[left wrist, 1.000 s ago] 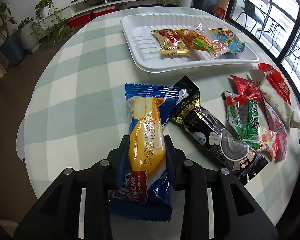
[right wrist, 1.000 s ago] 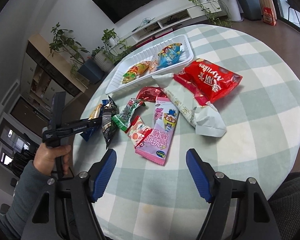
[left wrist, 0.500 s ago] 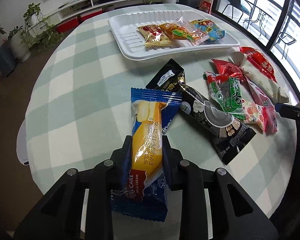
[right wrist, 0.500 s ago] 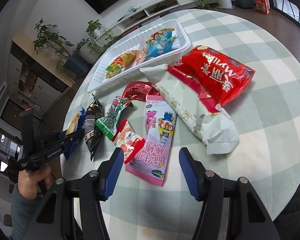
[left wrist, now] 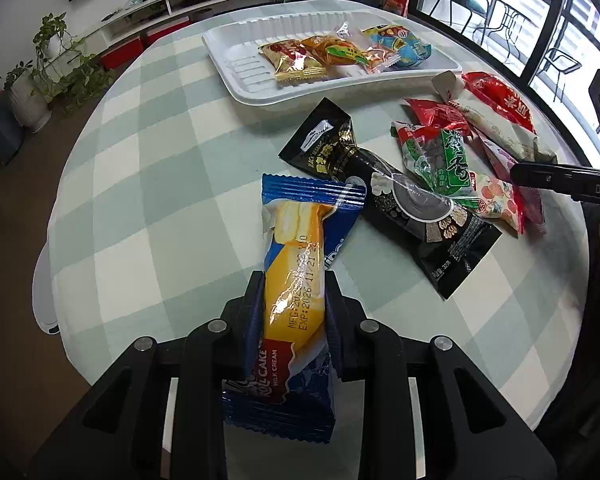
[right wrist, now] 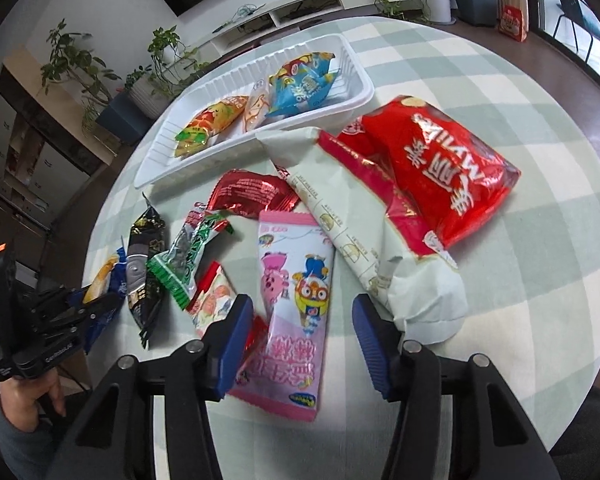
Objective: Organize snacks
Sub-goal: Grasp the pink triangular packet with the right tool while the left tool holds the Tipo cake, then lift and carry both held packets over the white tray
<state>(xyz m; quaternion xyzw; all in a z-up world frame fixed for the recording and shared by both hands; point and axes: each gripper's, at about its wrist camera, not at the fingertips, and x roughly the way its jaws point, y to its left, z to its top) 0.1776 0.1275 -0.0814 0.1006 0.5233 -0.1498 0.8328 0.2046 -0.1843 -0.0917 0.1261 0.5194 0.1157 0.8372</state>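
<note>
Between the fingers (left wrist: 254, 312) of the left gripper (left wrist: 294, 312) sits a blue and yellow roll cake pack (left wrist: 300, 268), squeezed tight around its middle. Its far end pokes out over the checked surface (left wrist: 148, 200), and I think it is lifted a little. The right gripper (right wrist: 300, 340) has its fingers (right wrist: 232, 344) wide apart, with a pink cartoon pack (right wrist: 296, 300) lying below the gap. They do not touch it as far as I can see.

Just past the cake lies a long black pack (left wrist: 396, 204), then a green one (left wrist: 432, 156) to the right. More packs are heaped there: a small red one (right wrist: 252, 194), a long white one (right wrist: 364, 232) and a big red bag (right wrist: 432, 168).

At the far side is the white tray (left wrist: 236, 68). Four snacks lie in it in a row, a gold one (left wrist: 292, 62) nearest the bare left part. So a few are put away, and I would say more than half are still out.
</note>
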